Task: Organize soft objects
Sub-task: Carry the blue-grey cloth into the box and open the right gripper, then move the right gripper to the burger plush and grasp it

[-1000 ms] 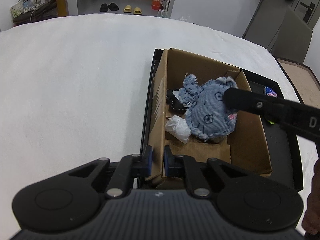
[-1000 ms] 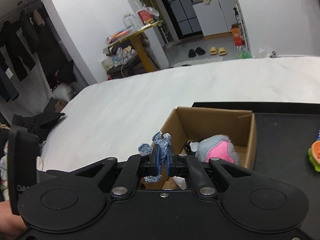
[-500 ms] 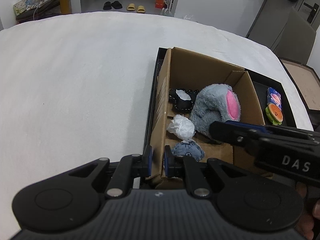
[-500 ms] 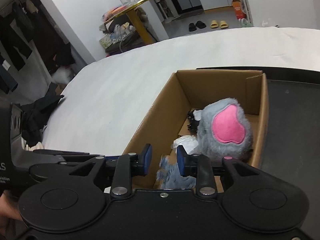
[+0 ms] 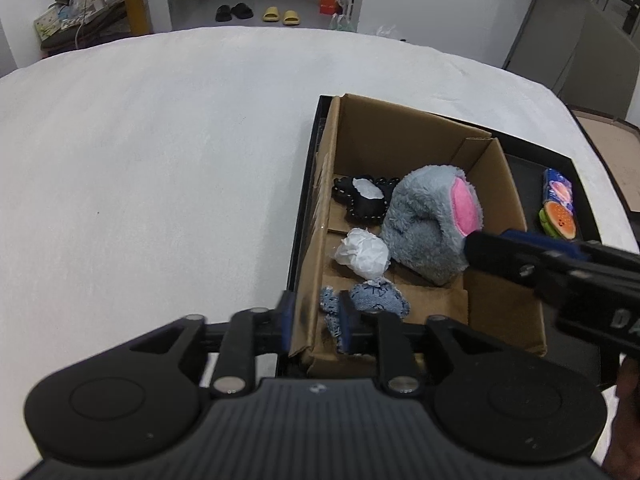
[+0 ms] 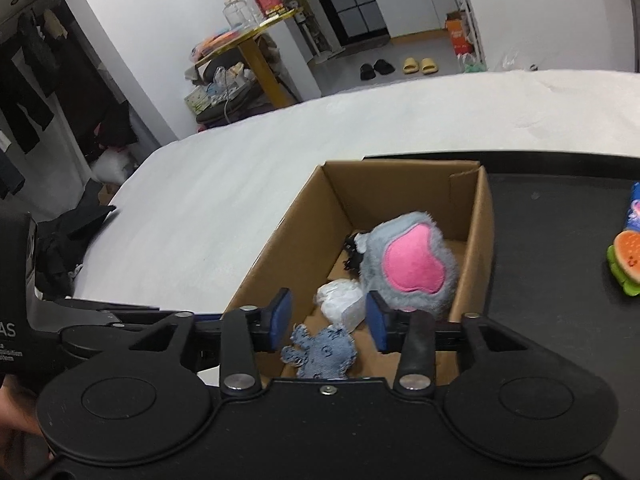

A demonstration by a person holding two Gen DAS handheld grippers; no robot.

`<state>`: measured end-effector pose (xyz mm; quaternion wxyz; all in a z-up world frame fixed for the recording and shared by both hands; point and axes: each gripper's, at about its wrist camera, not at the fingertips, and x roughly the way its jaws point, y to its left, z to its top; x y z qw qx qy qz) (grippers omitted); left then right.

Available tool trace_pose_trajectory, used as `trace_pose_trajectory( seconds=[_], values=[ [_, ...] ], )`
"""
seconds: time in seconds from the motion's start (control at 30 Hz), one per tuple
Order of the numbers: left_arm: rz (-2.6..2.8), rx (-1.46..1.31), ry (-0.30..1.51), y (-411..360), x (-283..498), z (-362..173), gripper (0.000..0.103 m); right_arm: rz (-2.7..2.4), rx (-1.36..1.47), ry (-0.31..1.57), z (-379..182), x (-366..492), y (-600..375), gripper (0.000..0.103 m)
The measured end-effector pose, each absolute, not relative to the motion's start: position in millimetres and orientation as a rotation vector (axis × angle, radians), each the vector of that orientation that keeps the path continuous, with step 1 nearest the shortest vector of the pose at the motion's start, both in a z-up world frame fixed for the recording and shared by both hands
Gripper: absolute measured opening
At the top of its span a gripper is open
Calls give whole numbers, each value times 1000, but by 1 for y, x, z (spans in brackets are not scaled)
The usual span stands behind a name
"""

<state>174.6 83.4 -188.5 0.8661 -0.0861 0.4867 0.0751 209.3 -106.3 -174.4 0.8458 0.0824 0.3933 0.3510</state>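
Observation:
A cardboard box (image 5: 424, 128) (image 6: 276, 248) stands on a black tray (image 6: 560, 216). In it lie a grey and pink plush (image 5: 428, 220) (image 6: 408, 268), a white crumpled wad (image 5: 362, 254) (image 6: 340, 304), a black soft piece (image 5: 362, 204) and a denim soft toy (image 5: 376, 300) (image 6: 324, 354). My left gripper (image 5: 316, 322) is shut on the box's near left wall. My right gripper (image 6: 330, 320) is open and empty above the denim toy; it also shows in the left wrist view (image 5: 532, 262).
A burger-shaped toy (image 5: 558, 220) (image 6: 626, 264) and a blue packet (image 5: 558, 190) lie on the tray right of the box. The white table (image 5: 160, 160) stretches to the left. Slippers and a cluttered shelf stand beyond it.
My right gripper carried the denim toy over the box, opened and let it go. The toy now lies at the box's near end. My left gripper's jaws stand a little wider on the wall.

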Motion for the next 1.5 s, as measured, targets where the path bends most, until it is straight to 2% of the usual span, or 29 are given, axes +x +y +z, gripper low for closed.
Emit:
trace_pose_trajectory(
  seconds=[0.03, 0.1, 0.3, 0.5, 0.8, 1.5],
  values=[
    [163, -184, 1024, 83, 175, -189, 38, 733, 171, 821, -173, 210, -108, 46],
    [178, -178, 1031, 82, 177, -190, 52, 717, 167, 799, -171, 210, -112, 55],
    [220, -145, 1035, 76, 182, -191, 65, 659, 197, 771, -174, 216, -132, 64],
    [239, -121, 1032, 66, 186, -190, 72, 609, 225, 756, -180, 226, -153, 70],
    [262, -75, 1035, 54, 187, -186, 77, 516, 249, 707, -192, 238, -179, 80],
    [280, 4, 1046, 26, 207, -193, 78, 257, 306, 721, -249, 275, -241, 87]
  ],
)
